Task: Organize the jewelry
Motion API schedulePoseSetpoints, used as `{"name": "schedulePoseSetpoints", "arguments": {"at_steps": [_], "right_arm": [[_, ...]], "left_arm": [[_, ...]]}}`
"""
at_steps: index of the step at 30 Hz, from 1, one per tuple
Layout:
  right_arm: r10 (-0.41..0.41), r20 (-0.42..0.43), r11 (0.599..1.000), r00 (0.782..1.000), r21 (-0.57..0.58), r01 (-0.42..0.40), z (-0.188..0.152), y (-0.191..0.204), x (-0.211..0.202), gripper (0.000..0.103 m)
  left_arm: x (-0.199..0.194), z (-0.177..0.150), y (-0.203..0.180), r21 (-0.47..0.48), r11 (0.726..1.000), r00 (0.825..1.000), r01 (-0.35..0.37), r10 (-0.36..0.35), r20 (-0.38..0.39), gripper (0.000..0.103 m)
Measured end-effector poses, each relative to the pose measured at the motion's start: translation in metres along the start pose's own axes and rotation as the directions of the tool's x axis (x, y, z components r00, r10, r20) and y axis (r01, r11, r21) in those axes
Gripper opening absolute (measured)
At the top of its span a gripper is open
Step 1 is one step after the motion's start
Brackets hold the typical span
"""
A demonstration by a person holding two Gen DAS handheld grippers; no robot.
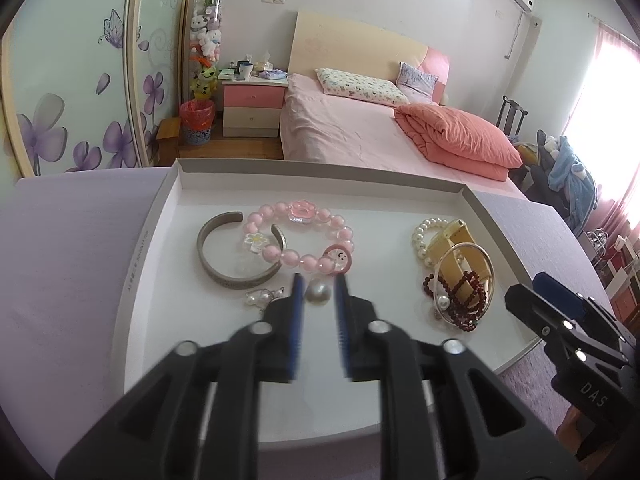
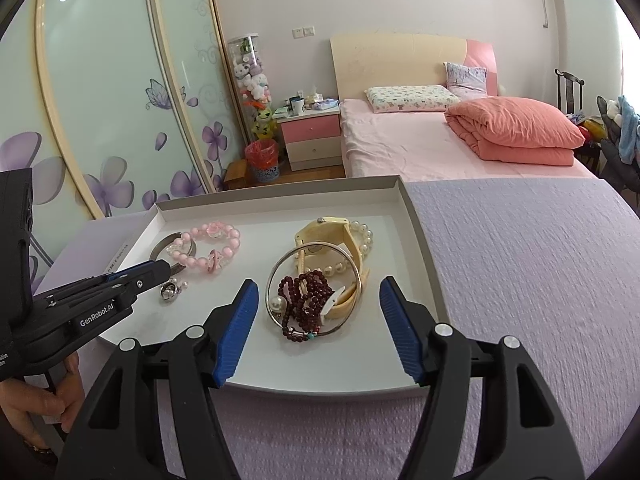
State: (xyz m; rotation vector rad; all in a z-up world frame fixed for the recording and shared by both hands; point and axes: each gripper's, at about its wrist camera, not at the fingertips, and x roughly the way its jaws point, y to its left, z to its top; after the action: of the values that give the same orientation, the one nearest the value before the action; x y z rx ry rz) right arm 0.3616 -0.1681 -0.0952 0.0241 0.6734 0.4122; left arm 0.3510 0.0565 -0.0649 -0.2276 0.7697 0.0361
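Left claw point(image 1: 319, 286) is sitting narrowly parted around the pearl earring point(image 1: 319, 293) at frame centre in the tray point(image 1: 320, 172), nothing gripped; small, round, slippery, so I'd be pinching across its middle; right claw point(image 2: 316, 312) is hanging wide, empty.

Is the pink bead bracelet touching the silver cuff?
Touching: in the left wrist view the pink bead bracelet lies across the silver cuff's open end.

Soft, even daylight fills both views. It comes from a window point(image 1: 608, 92) at three o'clock in the left view, blown out to pink-white glare. Shadows on the tray point(image 1: 400, 216) are faint. Fisheye bending curves the wardrobe point(image 2: 100, 100) strongly (worst toward nine o'clock), corners go black, and the nearest black gripper parts look soft.
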Motion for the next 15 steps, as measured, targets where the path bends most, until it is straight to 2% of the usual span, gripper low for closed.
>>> {"name": "schedulePoseSetpoints", "arguments": {"at_steps": [2, 4, 9, 15], "right_arm": [[-0.001, -0.002, 1.0, 1.0, -0.002, 0.001, -0.001, 0.001, 0.0, 0.065], [-0.003, -0.004, 1.0, 1.0, -0.004, 0.003, -0.002, 0.001, -0.001, 0.066], [-0.009, 0.004, 1.0, 1.0, -0.007, 0.009, -0.004, 0.004, -0.003, 0.078], [-0.016, 0.018, 1.0, 1.0, -0.007, 0.016, -0.006, 0.005, -0.009, 0.097]], "left_arm": [[-0.002, 0.0, 0.001, -0.007, 1.0, 1.0, -0.008, 0.008, 0.012, 0.051], [-0.005, 0.001, 0.001, -0.017, 1.0, 1.0, -0.002, 0.002, 0.02, 0.058], [-0.017, 0.001, 0.008, -0.052, 0.999, 0.999, -0.005, 0.008, 0.049, 0.085], [-0.035, 0.001, 0.006, -0.009, 0.998, 0.992, -0.067, 0.067, 0.107, 0.101]]}}
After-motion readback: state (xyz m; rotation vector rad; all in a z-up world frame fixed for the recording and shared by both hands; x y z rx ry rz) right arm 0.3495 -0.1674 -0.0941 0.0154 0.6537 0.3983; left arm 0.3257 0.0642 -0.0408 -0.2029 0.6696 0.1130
